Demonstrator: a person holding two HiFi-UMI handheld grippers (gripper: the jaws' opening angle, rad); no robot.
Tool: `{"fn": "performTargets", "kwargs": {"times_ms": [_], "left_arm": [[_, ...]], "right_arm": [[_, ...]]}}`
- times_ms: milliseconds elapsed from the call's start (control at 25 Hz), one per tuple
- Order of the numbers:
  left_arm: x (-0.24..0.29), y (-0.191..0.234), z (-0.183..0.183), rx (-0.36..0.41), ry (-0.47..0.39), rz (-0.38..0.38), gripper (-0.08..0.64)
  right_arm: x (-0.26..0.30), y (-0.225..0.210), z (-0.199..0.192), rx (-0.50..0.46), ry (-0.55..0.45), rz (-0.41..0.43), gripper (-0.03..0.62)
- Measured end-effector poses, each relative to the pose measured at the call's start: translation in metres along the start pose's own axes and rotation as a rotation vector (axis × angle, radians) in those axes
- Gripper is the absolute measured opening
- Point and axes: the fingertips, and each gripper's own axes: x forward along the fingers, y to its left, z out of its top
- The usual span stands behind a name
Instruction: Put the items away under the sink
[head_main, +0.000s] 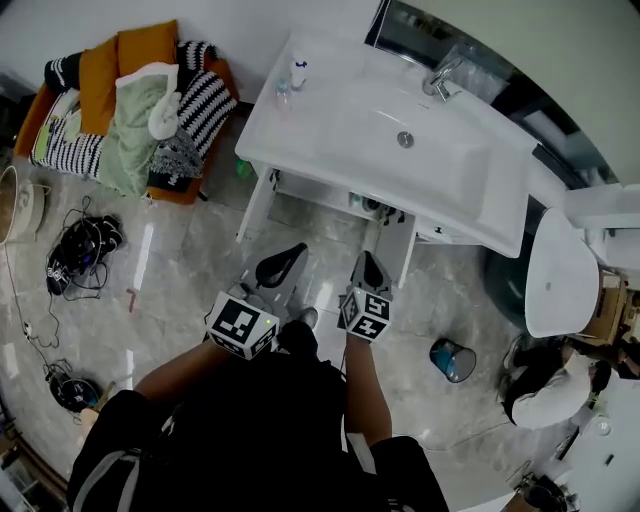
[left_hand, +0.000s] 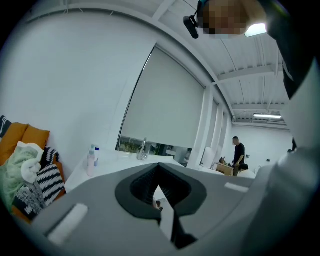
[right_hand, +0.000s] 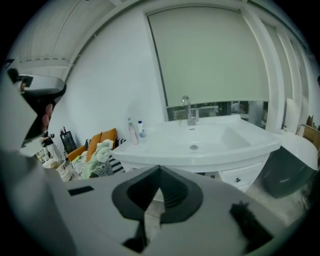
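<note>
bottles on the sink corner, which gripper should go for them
Left, probably. The bottles stand at the sink's left corner, nearer the left gripper than the right gripper. Both are shut and empty, so open first.

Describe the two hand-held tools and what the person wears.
The left grey plastic tool and right grey plastic tool end in black ribbed jaws. Each carries a white cube printed with black square markers. The person wears a black top.
</note>
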Motion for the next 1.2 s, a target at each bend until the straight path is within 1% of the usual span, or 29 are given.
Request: {"fn": "performTargets", "kwargs": {"times_ms": [160,280,600,840,1000,1200], "left_arm": [[-0.019,-0.008,0.011,0.013,-0.008,0.008,0.006],[-0.029,-0.016,0.011,0.018,-0.011,0.018,0.006],[-0.044,-0.034,0.005,0.028,-0.015,0.016,0.006],[-0.052,-0.04,0.0,0.027,-0.023,0.019,0.006],[-0.057,-0.045,-0.002,0.053,-0.02,0.022,0.002],[-0.061,-0.044,-0.004,0.021,-0.014,0.029,0.005]], "right_arm": [[-0.024,0.014,0.018,0.006,-0.037,0.019,0.015],[-0.039,0.023,0.027,-0.004,-0.065,0.046,0.015],[-0.077,0.034,0.024,-0.032,-0.056,0.062,0.014],[-0.111,0.051,0.034,-0.04,-0.107,0.102,0.014],[-0.123,0.054,0.031,-0.041,-0.121,0.105,0.015],[-0.125,0.053,0.027,-0.024,-0.123,0.099,0.014]]}}
